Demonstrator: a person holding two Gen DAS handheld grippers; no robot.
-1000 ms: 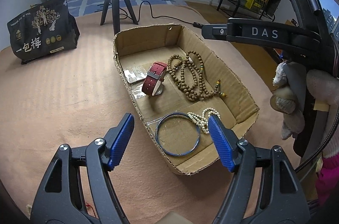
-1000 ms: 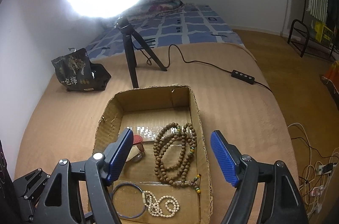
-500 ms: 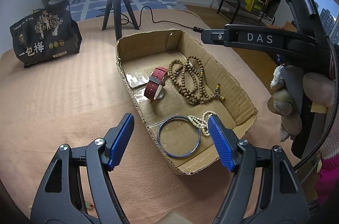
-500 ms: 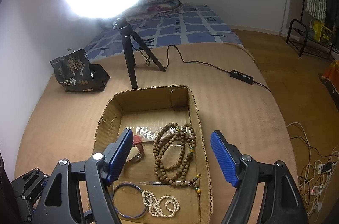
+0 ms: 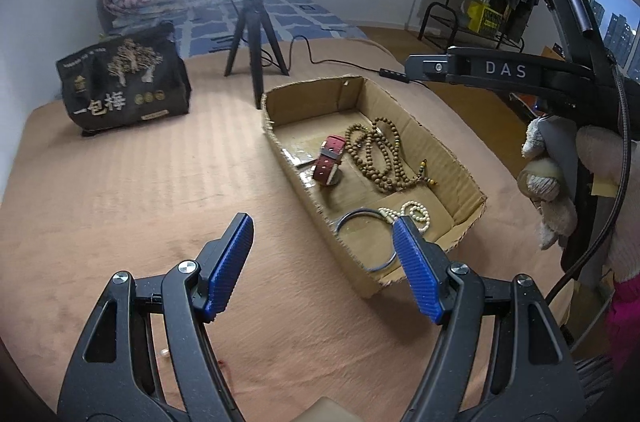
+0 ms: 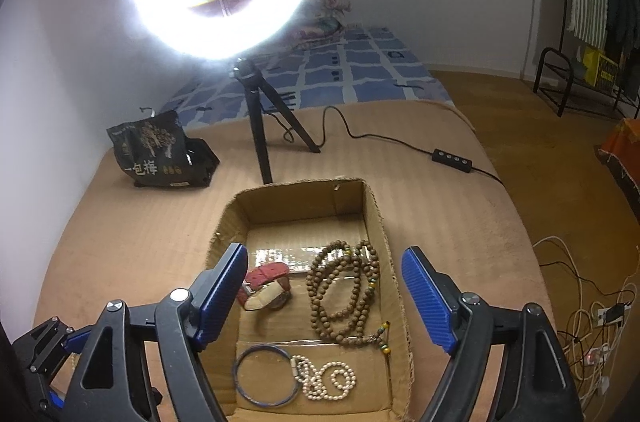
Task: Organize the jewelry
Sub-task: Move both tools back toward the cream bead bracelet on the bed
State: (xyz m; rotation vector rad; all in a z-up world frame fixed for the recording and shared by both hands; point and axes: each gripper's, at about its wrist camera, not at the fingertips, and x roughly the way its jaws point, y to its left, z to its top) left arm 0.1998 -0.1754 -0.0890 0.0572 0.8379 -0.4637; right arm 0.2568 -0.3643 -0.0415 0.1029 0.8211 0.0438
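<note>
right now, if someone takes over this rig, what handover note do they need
Left gripper: open, empty, over the bed cover beside the cardboard box.
Right gripper: open, empty, above the box.
In the box: red watch, brown bead strand, blue bangle, white bead bracelet touching the bangle.
Done: all visible jewelry is in the box.
Left: perhaps tidy the pieces apart; nothing is gripped.

Cardboard box is open-topped at lower centre; tripod stands just behind it; black bag sits upper left.
</note>
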